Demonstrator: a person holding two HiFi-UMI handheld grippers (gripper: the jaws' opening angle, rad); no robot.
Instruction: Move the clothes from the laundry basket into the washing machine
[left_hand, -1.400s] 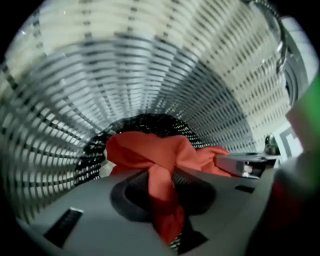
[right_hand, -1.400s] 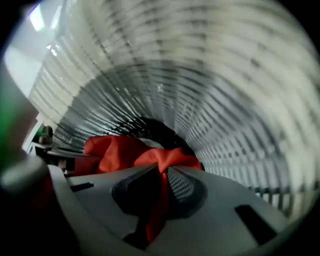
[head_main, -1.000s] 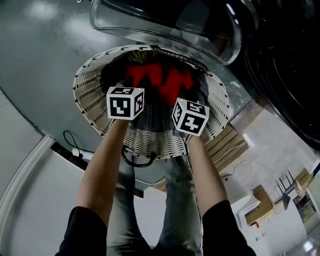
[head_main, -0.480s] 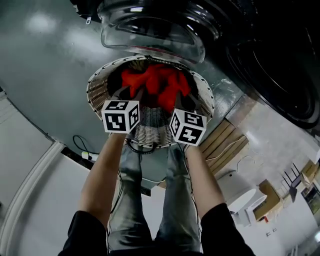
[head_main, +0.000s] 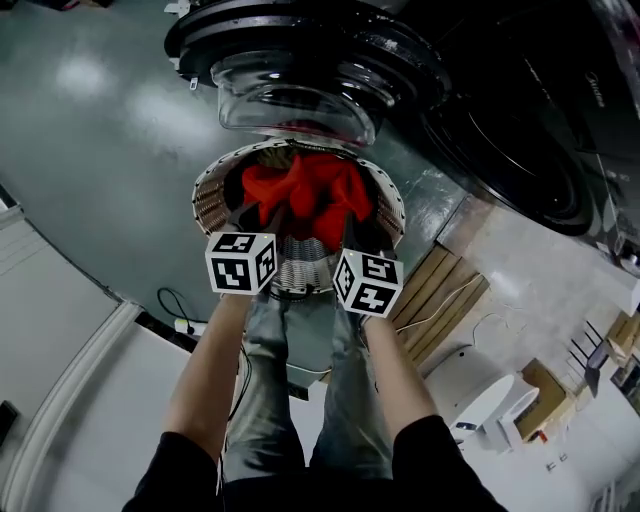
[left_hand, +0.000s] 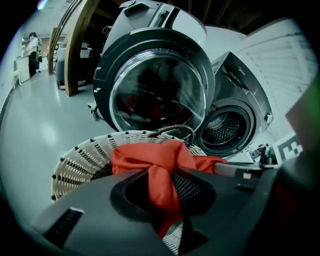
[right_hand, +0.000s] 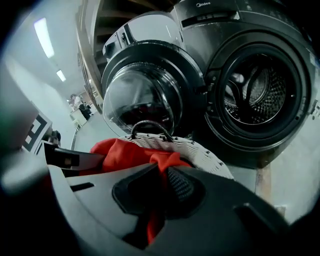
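Note:
A red garment (head_main: 303, 192) hangs bunched over the white wicker laundry basket (head_main: 212, 195), lifted at two corners. My left gripper (head_main: 262, 222) is shut on one fold of the red garment (left_hand: 159, 172), which runs down between its jaws (left_hand: 167, 195). My right gripper (head_main: 345, 228) is shut on another fold (right_hand: 159, 167), pinched between its pads (right_hand: 182, 185). Behind the basket (left_hand: 82, 160) the washing machine's round glass door (head_main: 298, 88) stands open. The dark drum opening (right_hand: 257, 92) lies to the right of the door (right_hand: 142, 97).
A second front-loader (left_hand: 227, 125) with an open drum sits beside the door. Wooden planks (head_main: 440, 295) lie on the floor right of the basket, a black cable (head_main: 180, 310) left of it. Cardboard boxes (head_main: 545, 385) stand far right. A person (left_hand: 32, 42) is far down the hall.
Both grippers have risen together, pulling the red garment up out of the basket. The basket and floor now look farther below, and the machine door shows more fully.

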